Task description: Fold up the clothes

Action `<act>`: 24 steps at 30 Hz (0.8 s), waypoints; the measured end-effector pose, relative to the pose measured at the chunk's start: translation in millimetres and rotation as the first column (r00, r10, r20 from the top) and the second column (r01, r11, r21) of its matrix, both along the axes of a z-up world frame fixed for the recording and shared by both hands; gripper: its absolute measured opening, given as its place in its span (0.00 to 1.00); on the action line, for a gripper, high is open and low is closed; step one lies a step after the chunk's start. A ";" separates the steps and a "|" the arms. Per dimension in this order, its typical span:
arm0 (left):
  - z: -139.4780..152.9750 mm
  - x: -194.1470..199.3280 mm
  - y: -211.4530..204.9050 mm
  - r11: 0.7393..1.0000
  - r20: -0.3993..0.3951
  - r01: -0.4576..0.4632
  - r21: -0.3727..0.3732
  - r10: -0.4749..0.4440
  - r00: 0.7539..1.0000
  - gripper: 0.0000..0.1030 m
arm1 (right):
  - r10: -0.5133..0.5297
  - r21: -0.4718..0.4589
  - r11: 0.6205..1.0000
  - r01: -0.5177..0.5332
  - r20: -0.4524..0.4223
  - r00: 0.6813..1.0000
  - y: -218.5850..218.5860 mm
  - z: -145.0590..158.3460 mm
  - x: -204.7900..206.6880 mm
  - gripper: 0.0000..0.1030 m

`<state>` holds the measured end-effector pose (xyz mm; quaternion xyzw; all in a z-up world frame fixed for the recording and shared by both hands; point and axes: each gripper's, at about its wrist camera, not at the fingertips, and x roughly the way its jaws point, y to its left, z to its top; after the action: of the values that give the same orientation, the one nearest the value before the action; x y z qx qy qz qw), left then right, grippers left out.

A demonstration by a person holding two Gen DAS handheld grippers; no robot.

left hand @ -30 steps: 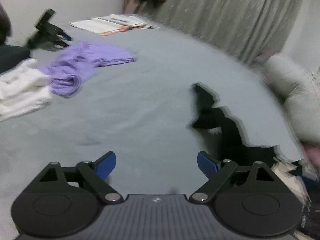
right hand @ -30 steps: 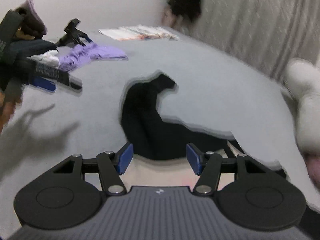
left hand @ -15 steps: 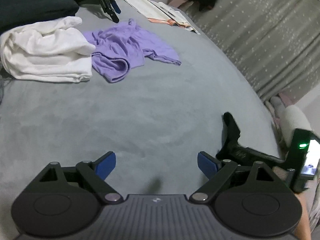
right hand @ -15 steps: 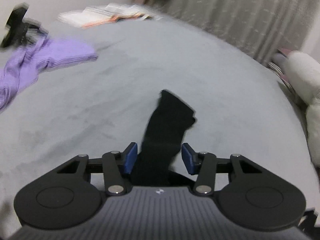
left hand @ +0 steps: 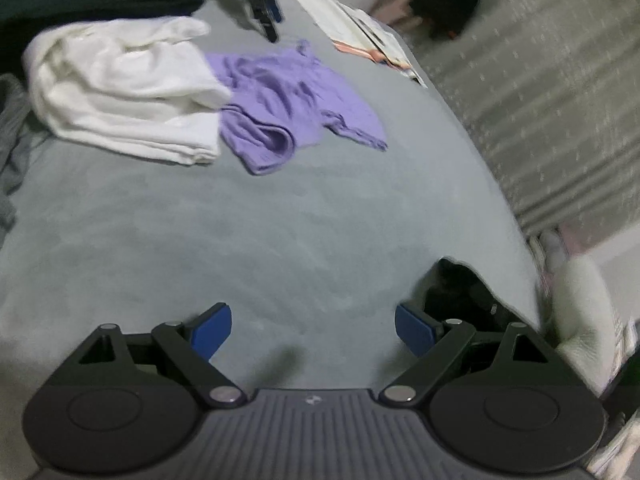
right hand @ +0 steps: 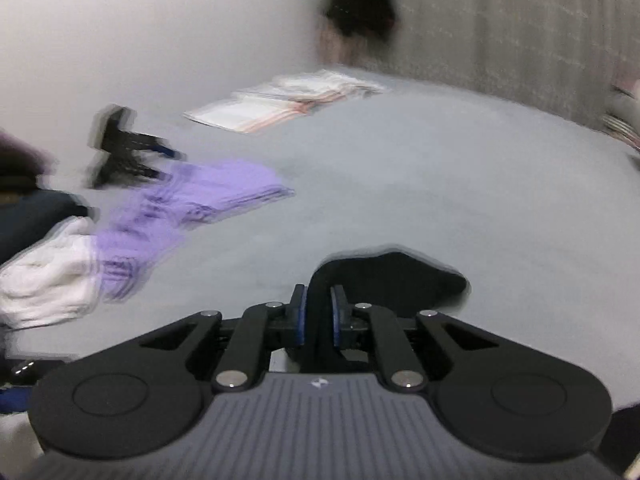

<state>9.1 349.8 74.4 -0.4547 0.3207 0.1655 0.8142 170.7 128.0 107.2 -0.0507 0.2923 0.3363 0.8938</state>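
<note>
While jaws pinch it, black garment (right hand: 384,280) extends away rightward.

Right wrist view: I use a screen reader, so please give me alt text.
The right gripper has just closed its jaws on a black garment lying on a grey bed. Further off to the left lie a purple top and white cloth.

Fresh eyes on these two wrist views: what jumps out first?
The right gripper in the foreground: its jaws have just been closing and now pinch a black garment lying on the grey bed. Next, the bright purple top, crumpled at the far side of the bed, beside a white folded towel. The left gripper is wide open with nothing between its jaws.
</note>
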 end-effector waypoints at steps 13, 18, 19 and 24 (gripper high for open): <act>-18.9 -5.2 15.9 0.985 -0.024 -0.027 -0.170 0.023 0.999 0.87 | 0.300 -0.199 0.936 -0.291 0.017 0.954 15.7 -46.0 -115.4 0.29; -15.4 -8.0 18.9 0.986 -0.017 -0.046 -0.162 0.044 0.999 0.87 | 0.270 -0.075 0.960 -0.269 0.003 0.963 8.2 -20.8 -101.4 0.35; -14.9 -7.5 18.2 0.986 -0.018 -0.045 -0.158 0.043 0.999 0.87 | 0.231 -0.047 0.972 -0.231 0.004 0.973 10.0 -14.8 -96.9 0.40; -13.2 -9.4 18.7 0.986 -0.022 -0.065 -0.155 0.063 0.998 0.87 | 0.117 -0.148 0.982 -0.116 0.001 0.993 51.8 -7.9 -62.2 0.43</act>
<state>-0.3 368.5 61.3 -0.5254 0.3246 0.1699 0.7679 108.5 179.8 99.3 -0.1354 0.3085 0.3652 0.8678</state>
